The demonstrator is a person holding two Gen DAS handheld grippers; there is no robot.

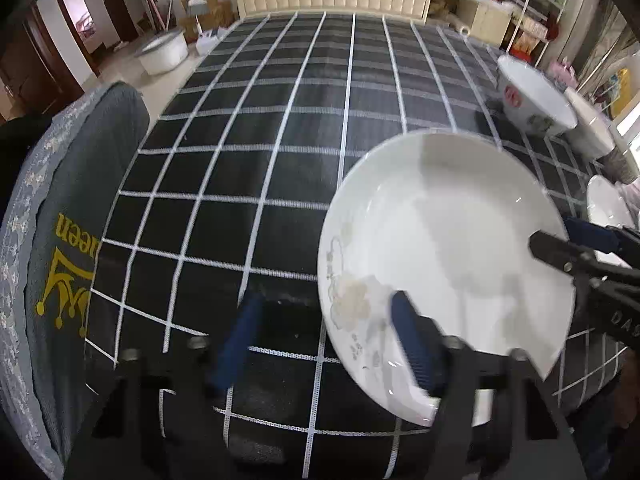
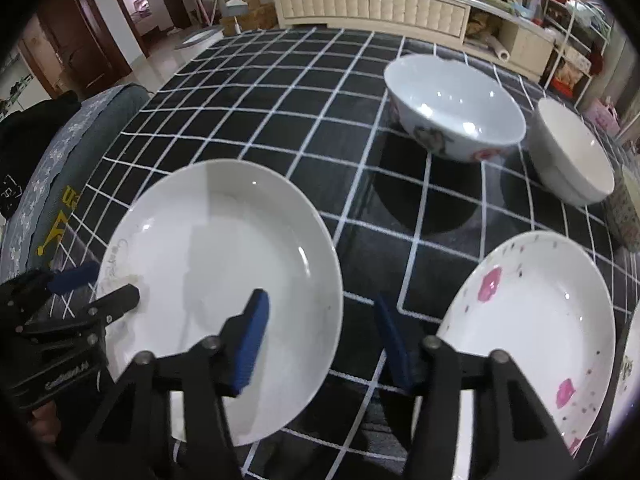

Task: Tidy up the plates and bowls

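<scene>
A plain white plate (image 1: 448, 264) with a faint flower print lies on the checked tablecloth; it also shows in the right wrist view (image 2: 224, 280). My left gripper (image 1: 324, 340) is open, its right finger over the plate's near rim and its left finger off the plate. My right gripper (image 2: 320, 340) is open, its left finger over the plate's right part; it enters the left wrist view (image 1: 576, 248) at the plate's right edge. A pink-flowered plate (image 2: 536, 328) lies to the right. A flowered bowl (image 2: 456, 108) and a plain white bowl (image 2: 572, 156) stand behind.
The black checked tablecloth (image 1: 280, 152) covers the table. A grey cushioned chair back (image 1: 68, 208) stands at the left edge. A patterned cup (image 2: 624, 212) stands at the far right. A cabinet (image 2: 372, 4) and shelves line the far wall.
</scene>
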